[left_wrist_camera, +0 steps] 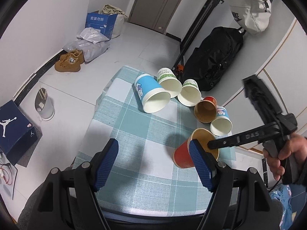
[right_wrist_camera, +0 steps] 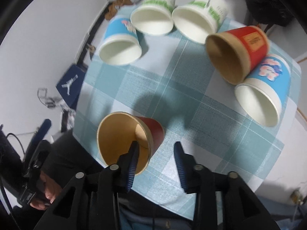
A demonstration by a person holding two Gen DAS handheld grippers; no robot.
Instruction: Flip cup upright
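A red paper cup with a brown inside [right_wrist_camera: 126, 136] lies on its side near the front of the checked tablecloth [right_wrist_camera: 172, 88]. It also shows in the left wrist view [left_wrist_camera: 193, 149]. My right gripper [right_wrist_camera: 156, 149] is open, with its left finger inside the cup's mouth and its right finger outside, over the cloth. In the left wrist view one right finger [left_wrist_camera: 226, 142] reaches into the cup. My left gripper [left_wrist_camera: 154, 147] is open and empty above the cloth, its right finger close beside the red cup.
Several other cups lie on their sides at the back: a blue one [left_wrist_camera: 151, 94], two white-green ones [left_wrist_camera: 168, 81], a red one [left_wrist_camera: 206, 110], a blue one [left_wrist_camera: 221, 121]. A black bag [left_wrist_camera: 214, 61] and floor clutter lie beyond the table.
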